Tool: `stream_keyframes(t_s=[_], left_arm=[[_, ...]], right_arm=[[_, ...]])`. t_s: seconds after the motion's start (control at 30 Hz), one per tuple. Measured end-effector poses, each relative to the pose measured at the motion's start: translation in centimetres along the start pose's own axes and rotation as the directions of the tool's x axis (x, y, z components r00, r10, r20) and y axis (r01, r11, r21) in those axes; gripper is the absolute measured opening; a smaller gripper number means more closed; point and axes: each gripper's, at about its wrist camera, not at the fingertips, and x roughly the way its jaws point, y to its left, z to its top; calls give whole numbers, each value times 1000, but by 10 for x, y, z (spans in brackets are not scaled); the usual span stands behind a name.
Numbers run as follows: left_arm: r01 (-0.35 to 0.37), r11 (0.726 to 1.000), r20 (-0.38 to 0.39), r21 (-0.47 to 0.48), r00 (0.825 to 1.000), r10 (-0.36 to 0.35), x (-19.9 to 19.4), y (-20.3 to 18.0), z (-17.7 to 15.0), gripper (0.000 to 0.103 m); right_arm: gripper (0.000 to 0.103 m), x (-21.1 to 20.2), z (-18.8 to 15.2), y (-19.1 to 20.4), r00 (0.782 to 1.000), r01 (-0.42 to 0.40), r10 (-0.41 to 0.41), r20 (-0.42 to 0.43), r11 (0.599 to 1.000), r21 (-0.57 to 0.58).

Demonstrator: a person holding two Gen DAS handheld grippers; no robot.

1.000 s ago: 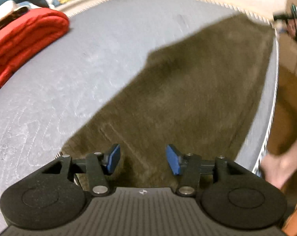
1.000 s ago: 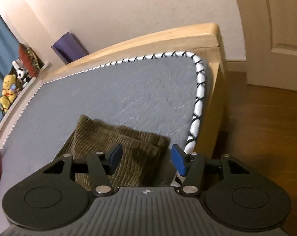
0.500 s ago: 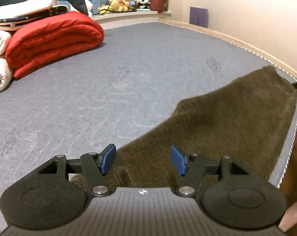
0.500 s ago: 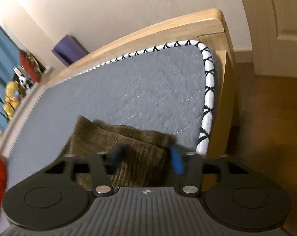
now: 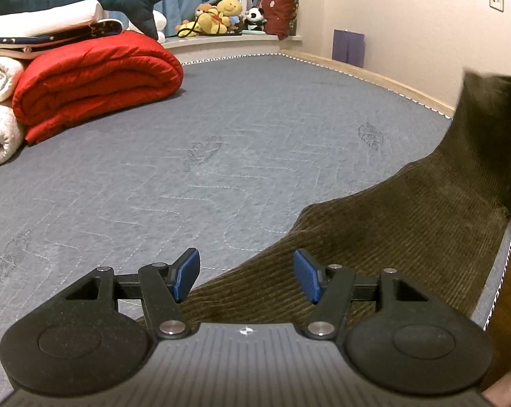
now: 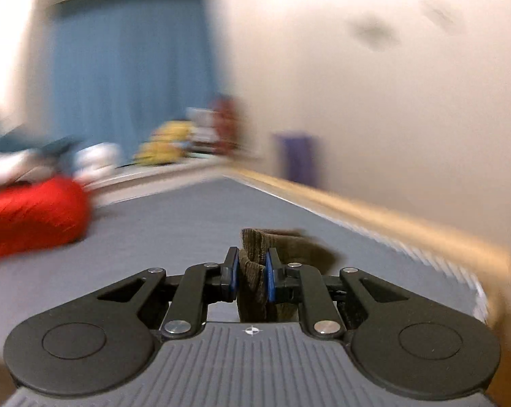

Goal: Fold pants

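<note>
Both tools look alike. Left gripper: matte black plastic frame w/ speckled finish, two big round lobes at the lower corners, each w/ a shallow circular recess. Btwn them a grey ribbed centre plate w/ a small white crosshair mark near its top edge. Two black angled link arms run fwd from silver pivot screws; smaller silver screw heads sit further out on the triangular cut-out brackets. Fingers end in flat blue pads, faintly textured. Right gripper: same black lobes, grey ribbed plate, white crosshair, silver screws, blue pads. A bit of the person shows at the left view's bottom right corner, too little to tell clothing.
</note>
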Motion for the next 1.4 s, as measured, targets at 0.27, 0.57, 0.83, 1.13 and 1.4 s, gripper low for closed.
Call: stream_keyframes(t_s=[0.27,0.57,0.83,1.13,1.4], left_arm=[[40,999,-16,-12,999,-40,4,-8,2,69],[134,991,-53,-7,990,-134,21,-35,4,73],[208,978,-86,-29,974,-210,49,-73,14,71],[268,959,-96,-95,956,-277,69,-97,21,70],[313,941,-59,-126,945,-322,86,-119,32,67]], right_arm=[[20,-29,-92,214,811,-580,477,-340,732,-358],[58,-34,-100,225,715,-676,560,-418,706,-210],[58,-7,-130,223,678,-691,495,-544,682,-240],[19,-41,-127,228,661,-744,553,-507,573,-345],[16,-62,-129,202,562,-822,588,-582,477,-312]])
